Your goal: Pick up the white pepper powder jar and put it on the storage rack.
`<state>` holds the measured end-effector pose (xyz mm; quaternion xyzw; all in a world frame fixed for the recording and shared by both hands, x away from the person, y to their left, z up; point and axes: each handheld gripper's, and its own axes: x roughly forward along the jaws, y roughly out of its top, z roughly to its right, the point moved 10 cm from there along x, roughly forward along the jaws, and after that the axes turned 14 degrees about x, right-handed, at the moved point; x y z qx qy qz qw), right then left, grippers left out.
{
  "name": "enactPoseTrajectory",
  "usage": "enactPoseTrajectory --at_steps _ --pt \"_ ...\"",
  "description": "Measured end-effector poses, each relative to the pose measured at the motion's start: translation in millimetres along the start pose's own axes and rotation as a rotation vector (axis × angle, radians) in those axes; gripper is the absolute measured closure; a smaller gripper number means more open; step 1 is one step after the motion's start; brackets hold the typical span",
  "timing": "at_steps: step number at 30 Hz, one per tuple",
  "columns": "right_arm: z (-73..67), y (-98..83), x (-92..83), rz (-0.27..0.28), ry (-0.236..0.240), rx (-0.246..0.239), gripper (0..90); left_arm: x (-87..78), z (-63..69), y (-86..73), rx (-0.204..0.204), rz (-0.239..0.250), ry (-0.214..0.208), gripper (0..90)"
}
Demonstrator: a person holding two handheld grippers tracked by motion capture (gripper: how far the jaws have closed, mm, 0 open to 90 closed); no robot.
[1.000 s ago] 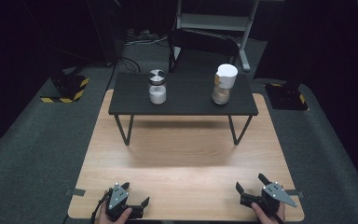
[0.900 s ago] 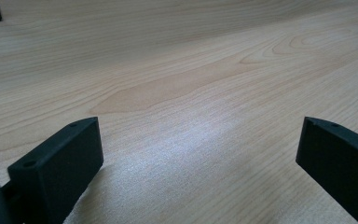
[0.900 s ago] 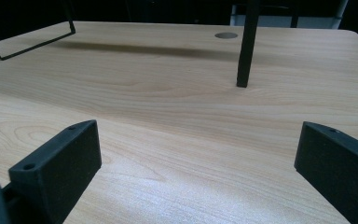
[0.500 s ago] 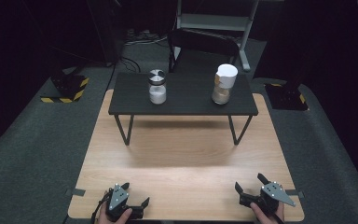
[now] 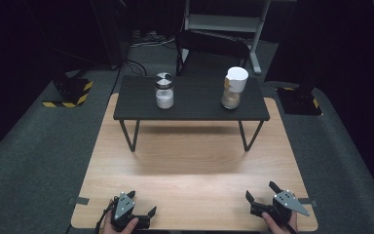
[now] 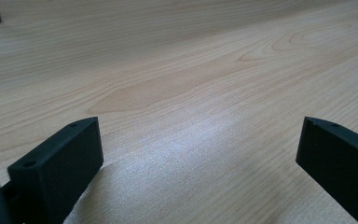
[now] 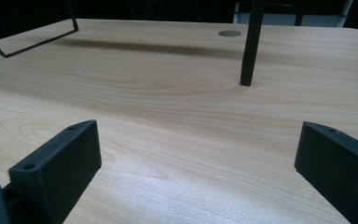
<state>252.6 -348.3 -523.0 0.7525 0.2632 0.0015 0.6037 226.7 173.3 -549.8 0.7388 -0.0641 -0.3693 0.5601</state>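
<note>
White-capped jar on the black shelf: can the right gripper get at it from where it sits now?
Probably yes. The right gripper rests open at the near edge of the wooden table, with bare wood between it and the raised black shelf. The white-capped jar stands apart from the silver-lidded jar.

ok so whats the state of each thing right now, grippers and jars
left gripper: open, empty, low at the near edge of the wooden table
right gripper: open, empty, same near edge
left jar: upright on the small black table, metal lid on, white contents
right jar: upright, white lid on, tan contents
</note>
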Motion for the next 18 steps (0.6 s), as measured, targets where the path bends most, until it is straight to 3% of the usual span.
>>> enactPoseTrajectory --at_steps 11,18 --pt "0.6 1.5 1.0 -0.023 0.004 0.004 0.4 -0.2 -0.1 -0.3 -0.002 0.003 0.000 0.9" --pt "4.7 0.9 0.4 -0.003 0.035 0.024 0.4 -0.1 -2.3 1.3 -0.033 0.000 -0.006 0.9"
